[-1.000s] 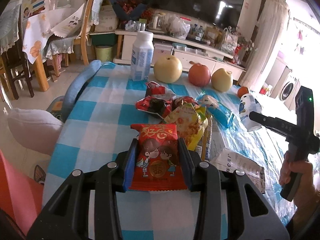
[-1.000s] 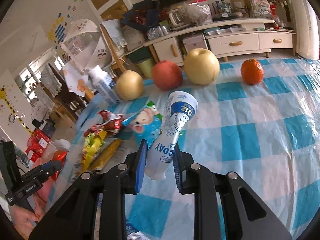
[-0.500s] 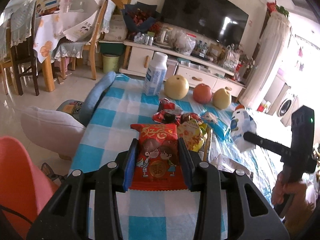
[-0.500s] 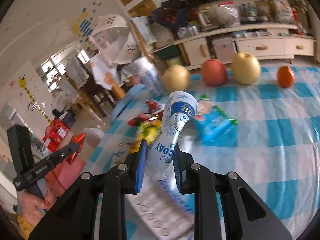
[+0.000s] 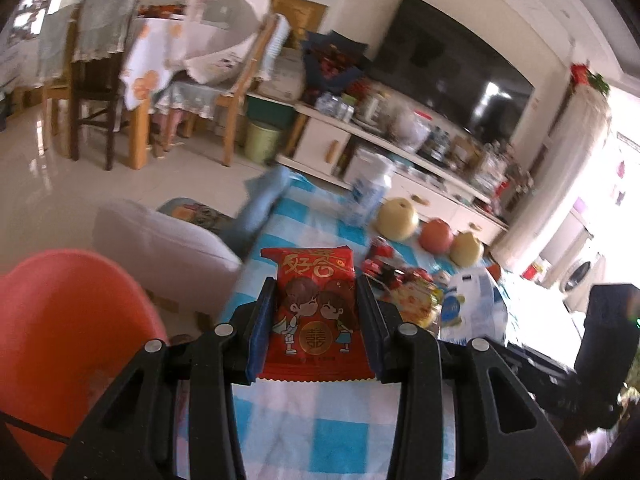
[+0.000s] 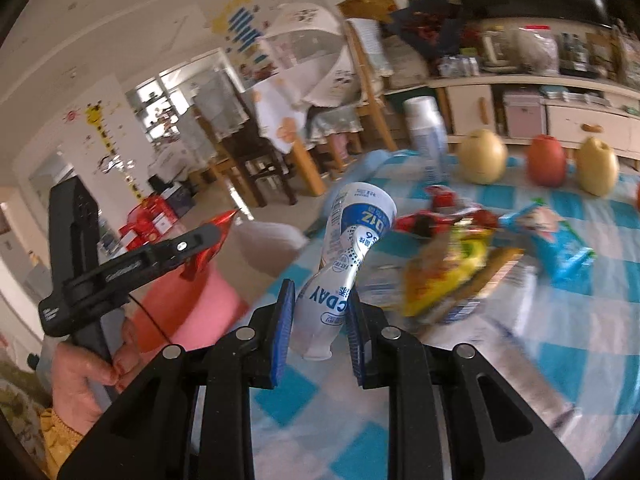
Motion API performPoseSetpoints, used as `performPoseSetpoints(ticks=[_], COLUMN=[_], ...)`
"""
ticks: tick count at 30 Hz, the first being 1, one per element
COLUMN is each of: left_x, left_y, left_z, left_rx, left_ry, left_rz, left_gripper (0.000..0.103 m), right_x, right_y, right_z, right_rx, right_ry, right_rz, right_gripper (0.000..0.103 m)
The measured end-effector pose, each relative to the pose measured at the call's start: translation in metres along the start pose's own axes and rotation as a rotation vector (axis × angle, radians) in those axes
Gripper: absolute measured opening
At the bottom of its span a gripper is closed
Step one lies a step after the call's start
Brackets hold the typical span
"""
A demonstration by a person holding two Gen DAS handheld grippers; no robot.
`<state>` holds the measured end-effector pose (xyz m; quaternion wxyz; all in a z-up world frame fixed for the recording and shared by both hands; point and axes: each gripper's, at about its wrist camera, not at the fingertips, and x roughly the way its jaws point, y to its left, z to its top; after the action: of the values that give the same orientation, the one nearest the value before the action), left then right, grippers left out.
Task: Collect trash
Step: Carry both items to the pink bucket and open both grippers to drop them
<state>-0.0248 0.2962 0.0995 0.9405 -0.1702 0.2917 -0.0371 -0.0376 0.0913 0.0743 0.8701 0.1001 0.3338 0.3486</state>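
left tongs [image 5: 316, 320]: clamped on the red snack wrapper [image 5: 314, 312], pads against both side edges; packet stands up between the jaws, clear of the tabletop [image 5: 304, 432].
right tongs [image 6: 318, 328]: clamped on the squashed white-and-blue drink bottle [image 6: 346, 268], gripped low on its crumpled body, wide end tilted up and away.
trash left behind: yellow snack bag [image 6: 448, 272], blue wrapper [image 6: 556, 240] and red wrappers [image 6: 444, 208] in a heap on the checked cloth.
not trash: three fruits [image 6: 480, 156] and an upright white bottle [image 6: 426, 136] at the far edge.
likely target: orange-red bin [image 5: 68, 332] beside the tabletop, low left in the left view.
step in hand (judged): carrying both pieces over to the bin.
how to do it well: keep both grips firm until each item is above the bin mouth; drop one at a time so the tongs don't collide.
hard to make out: bin mouth not seen; motion blur smears the heap; bottle cap end hidden.
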Motion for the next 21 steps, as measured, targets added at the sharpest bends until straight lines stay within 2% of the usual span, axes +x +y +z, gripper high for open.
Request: performPoseSetpoints(ticks=[8,17,21], left_x=[-0.032,-0.063,-0.069], left_y=[0.036,0.085,0.1], left_z=[0.009,0.018,0.018], left_rx=[-0.079,-0.176,-0.207], left_ry=[-0.065,-0.142,-0.148], left_rz=[0.032,0.155,0.207], left_gripper=[0.041,0.041,0.042], right_x=[0.048,0.1,0.119], right_y=[0.075,0.139,0.162], right_z=[-0.008,-0.013,-0.017], right_rx=[-0.068,-0.132,-0.171], right_ry=[0.065,0.134,0.165], right_rz=[0.108,0.181,0.201], right_gripper=[0.026,0.026,0.026])
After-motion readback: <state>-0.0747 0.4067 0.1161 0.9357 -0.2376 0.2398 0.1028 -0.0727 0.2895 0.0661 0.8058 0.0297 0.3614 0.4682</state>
